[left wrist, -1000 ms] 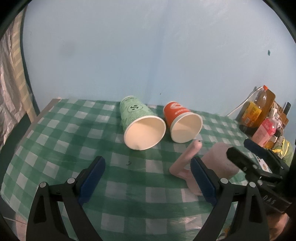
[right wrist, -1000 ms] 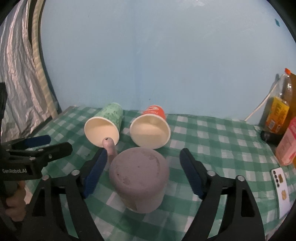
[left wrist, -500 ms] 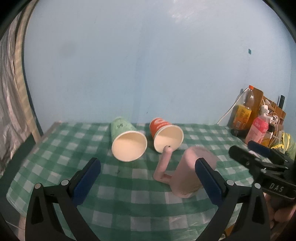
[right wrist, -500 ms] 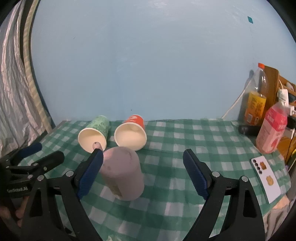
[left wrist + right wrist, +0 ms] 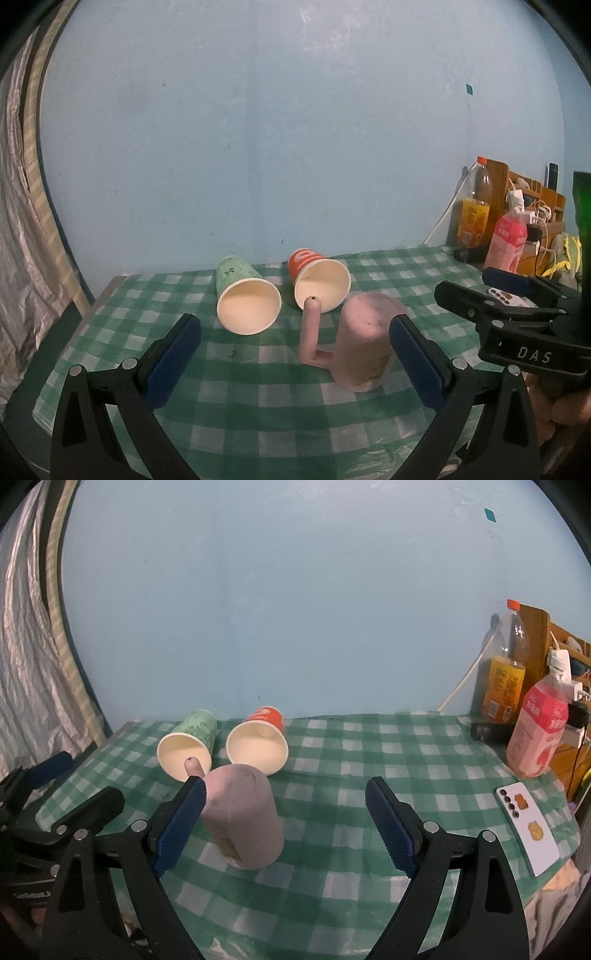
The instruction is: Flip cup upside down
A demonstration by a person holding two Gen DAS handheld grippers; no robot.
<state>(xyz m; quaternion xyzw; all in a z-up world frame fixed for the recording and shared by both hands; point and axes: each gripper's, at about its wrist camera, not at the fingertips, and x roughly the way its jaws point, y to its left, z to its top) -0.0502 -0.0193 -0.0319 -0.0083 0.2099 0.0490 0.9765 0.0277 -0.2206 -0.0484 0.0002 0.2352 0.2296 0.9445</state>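
Note:
A pink cup (image 5: 364, 343) with a handle stands upside down on the green checked tablecloth (image 5: 258, 406); it also shows in the right wrist view (image 5: 242, 818). Its handle (image 5: 310, 332) sticks up on its left side. My left gripper (image 5: 291, 358) is open and empty, held back from the cup. My right gripper (image 5: 284, 823) is open and empty, with the cup just inside its left finger (image 5: 181, 823) and apart from it. The right gripper also shows at the right of the left wrist view (image 5: 517, 314).
A green paper cup (image 5: 245, 299) and an orange paper cup (image 5: 319, 278) lie on their sides behind the pink cup, mouths toward me. Bottles (image 5: 535, 723) and a wooden rack stand at the far right. A phone (image 5: 526, 827) lies near the table's right edge.
Both grippers have pulled back and up from the table. The pink cup stays upside down where it stood. The paper cups have not moved.

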